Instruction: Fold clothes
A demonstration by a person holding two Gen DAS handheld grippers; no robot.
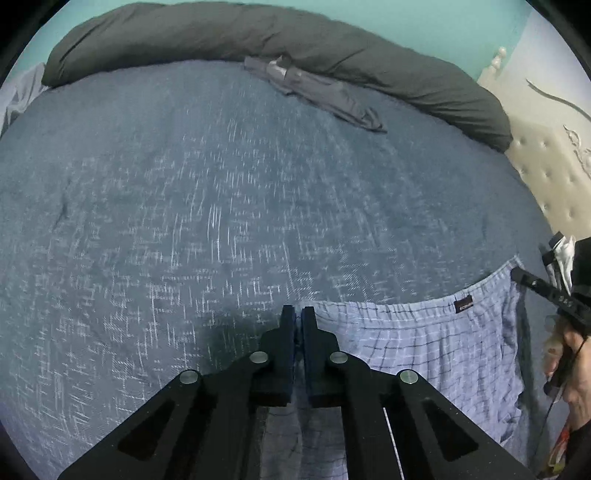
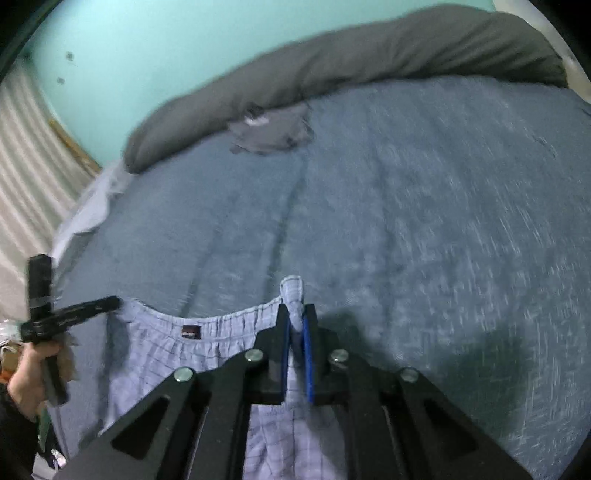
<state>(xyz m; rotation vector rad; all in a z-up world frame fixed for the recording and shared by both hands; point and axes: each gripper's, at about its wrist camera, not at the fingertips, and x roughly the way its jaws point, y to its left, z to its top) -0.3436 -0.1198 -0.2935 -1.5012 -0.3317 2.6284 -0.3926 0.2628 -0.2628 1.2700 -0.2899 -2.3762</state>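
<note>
My left claw (image 1: 298, 317) pinches one end of the waistband of the blue checked shorts (image 1: 424, 350), and my right claw (image 2: 295, 321) pinches the other end. The shorts hang between them, just over the near side of the bed (image 1: 221, 203). They look light, soft and floppy, so the thick waistband corners seem the best place to hold. Farther back, a gray garment (image 1: 314, 92) lies by the dark pillow (image 1: 258, 33).

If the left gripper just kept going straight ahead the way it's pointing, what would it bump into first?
Probably the blue bedspread. The left gripper, shut on the plaid shorts, points across and slightly down at it; the dark bolster pillow lies far beyond. Depth is uncertain.
</note>
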